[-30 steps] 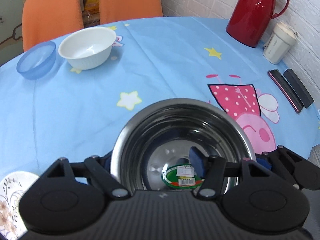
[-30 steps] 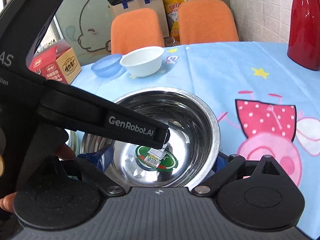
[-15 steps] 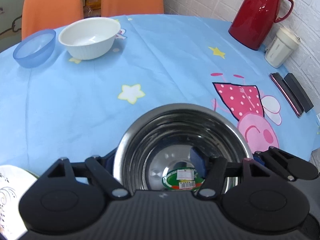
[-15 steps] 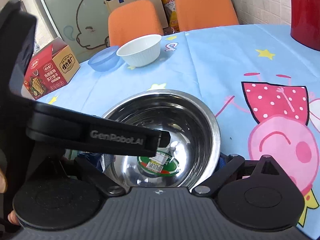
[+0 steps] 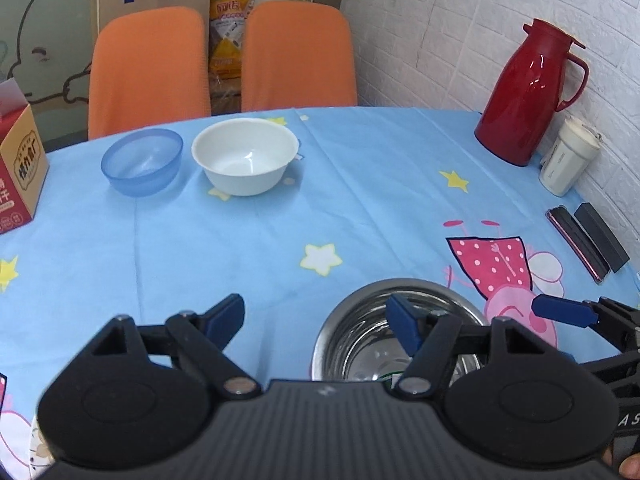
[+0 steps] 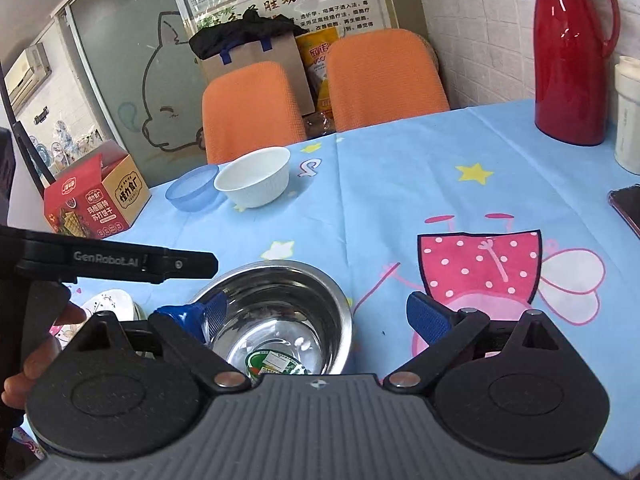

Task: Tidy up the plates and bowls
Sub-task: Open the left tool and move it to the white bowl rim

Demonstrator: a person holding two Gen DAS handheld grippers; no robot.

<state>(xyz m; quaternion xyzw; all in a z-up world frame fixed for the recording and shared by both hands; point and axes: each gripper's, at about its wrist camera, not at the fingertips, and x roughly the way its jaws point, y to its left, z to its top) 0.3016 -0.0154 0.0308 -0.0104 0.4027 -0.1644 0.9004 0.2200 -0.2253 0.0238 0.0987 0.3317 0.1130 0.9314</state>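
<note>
Item: steel bowl [image 5: 400,344], label inside its base, standing on the blue cartoon tablecloth [image 5: 360,200] near the table's front edge. Left gripper [image 5: 316,322]: jaws half spread, just been opening, and clear of the bowl; its right pad hangs over the bowl's hollow without pressing, its left pad over bare cloth, nothing held. Right gripper [image 6: 320,318]: jaws wide, one pad just beside the bowl's left rim and the other well to its right over the cloth, empty. Further stock: white bowl [image 5: 245,156] and blue bowl [image 5: 142,161], side by side near the far edge; a patterned plate [image 6: 110,304] at the front-left edge, partly hidden behind the left tool. Non-task goods: red flask [image 5: 528,92] and cream cup [image 5: 568,162] at the right edge, a biscuit carton [image 6: 96,196] at the left. Hazards, as judged: the smooth steel rim may slip from a light pinch; with both tools crowded over one bowl they may collide; the low plate at the edge could be nudged off.
</note>
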